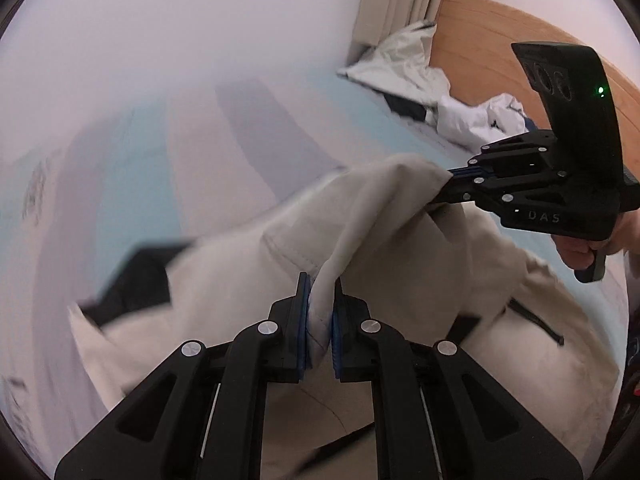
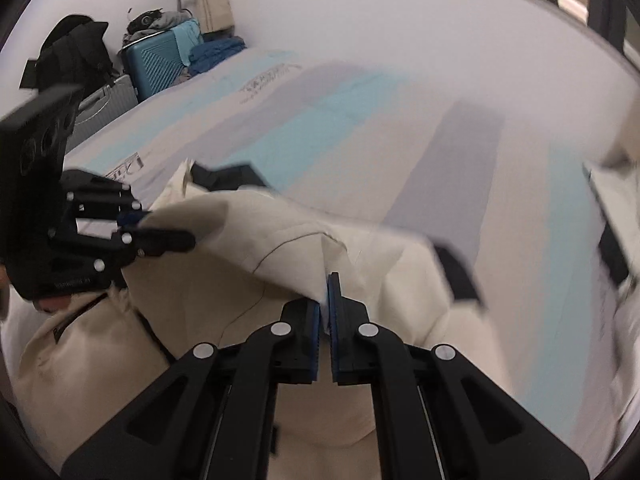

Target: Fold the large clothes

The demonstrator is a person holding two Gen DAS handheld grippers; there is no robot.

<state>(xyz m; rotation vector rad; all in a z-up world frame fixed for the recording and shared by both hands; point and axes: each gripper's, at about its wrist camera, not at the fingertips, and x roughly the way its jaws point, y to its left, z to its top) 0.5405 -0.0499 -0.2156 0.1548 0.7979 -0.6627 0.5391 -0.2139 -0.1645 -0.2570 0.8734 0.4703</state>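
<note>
Jacket [image 1: 248, 280], cream with black trim, lies on the striped bed [image 1: 160, 152]. Left wrist view: left tool [image 1: 320, 320] is clamped on a fabric fold. Right wrist view: right tool [image 2: 324, 308] is clamped on another jacket edge, lifted above the bed.

matt cream cloth jacket [image 1: 224, 280], matt black plastic fingers [image 2: 308, 344], smooth wooden headboard [image 1: 480, 32]
</note>
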